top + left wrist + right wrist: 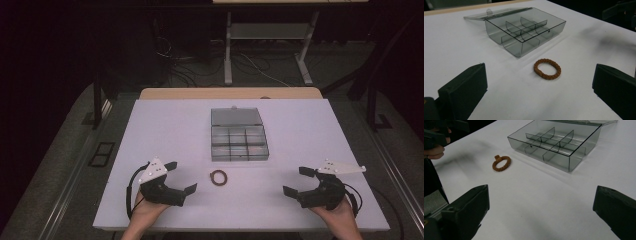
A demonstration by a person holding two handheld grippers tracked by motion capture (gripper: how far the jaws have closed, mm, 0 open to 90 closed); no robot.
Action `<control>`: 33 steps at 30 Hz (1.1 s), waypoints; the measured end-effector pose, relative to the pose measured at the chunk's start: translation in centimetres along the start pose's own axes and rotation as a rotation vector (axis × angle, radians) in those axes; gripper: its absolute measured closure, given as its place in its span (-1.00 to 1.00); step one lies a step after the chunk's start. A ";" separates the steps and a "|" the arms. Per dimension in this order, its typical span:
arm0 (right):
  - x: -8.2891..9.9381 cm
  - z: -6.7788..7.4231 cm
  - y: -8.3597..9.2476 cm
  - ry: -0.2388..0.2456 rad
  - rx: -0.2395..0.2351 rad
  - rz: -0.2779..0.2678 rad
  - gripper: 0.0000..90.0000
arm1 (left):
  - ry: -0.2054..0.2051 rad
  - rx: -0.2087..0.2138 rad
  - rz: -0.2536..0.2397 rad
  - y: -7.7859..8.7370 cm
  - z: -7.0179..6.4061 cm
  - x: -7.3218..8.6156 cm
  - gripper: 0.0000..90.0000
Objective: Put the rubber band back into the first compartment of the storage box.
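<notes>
— How do the two grippers stand?

— The left gripper (181, 177) has its jaws spread wide, with nothing between them and nothing touched. In the left gripper view its two black jaws rise at the bottom corners with bare white table (454, 50) between them. The right gripper (296, 180) is spread just as wide, also holding nothing.

— Where is the bracelet?

— The brown braided bracelet (219, 177) lies flat on the table, near the person's edge, roughly midway between the two grippers and clear of both. It sits just in front of the clear compartment box (239, 141), apart from it. In the left gripper view the bracelet (547, 68) lies ahead, between the jaws' lines; in the right gripper view it (501, 163) lies off to the left, with the box (556, 143) ahead.

— Anything hard to make out?

— The box's lid (236, 116) lies open behind it, and its far edge is cut off in the right gripper view. A small stub shows on the bracelet's rim there; I cannot tell what it is. The room beyond the table is dark. The other hand (435, 151) is cut off at the left edge.

— Any writing?

— None that I can read.
</notes>
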State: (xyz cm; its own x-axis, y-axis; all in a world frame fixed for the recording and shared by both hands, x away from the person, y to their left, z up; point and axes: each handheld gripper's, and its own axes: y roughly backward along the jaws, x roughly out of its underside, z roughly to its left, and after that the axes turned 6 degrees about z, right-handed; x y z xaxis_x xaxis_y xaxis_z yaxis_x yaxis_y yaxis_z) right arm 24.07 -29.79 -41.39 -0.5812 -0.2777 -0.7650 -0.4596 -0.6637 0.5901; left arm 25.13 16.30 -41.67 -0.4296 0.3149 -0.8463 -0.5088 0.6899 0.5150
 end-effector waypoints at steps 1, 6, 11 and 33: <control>0.0 0.0 0.0 -0.001 -0.002 0.000 -0.98 | 0.000 0.000 0.003 0.0 0.0 0.0 -1.00; 0.0 0.0 -0.1 0.006 -0.007 0.012 -0.98 | -0.001 -0.002 0.014 0.0 -0.2 -0.2 -1.00; -0.1 0.0 -0.2 0.004 -0.006 0.022 -0.98 | -0.007 -0.002 0.030 0.1 -0.2 -0.4 -1.00; -0.1 -0.1 -0.2 -0.007 -0.008 0.023 -0.98 | -0.058 0.017 0.092 -0.7 -0.3 -3.3 -1.00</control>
State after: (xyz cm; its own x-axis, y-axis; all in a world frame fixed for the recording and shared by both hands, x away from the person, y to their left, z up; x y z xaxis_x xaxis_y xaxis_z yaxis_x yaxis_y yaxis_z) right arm 24.34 -29.70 -41.50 -0.5963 -0.2883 -0.7492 -0.4404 -0.6628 0.6055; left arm 26.72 14.59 -39.23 -0.4299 0.4144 -0.8022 -0.4560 0.6672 0.5890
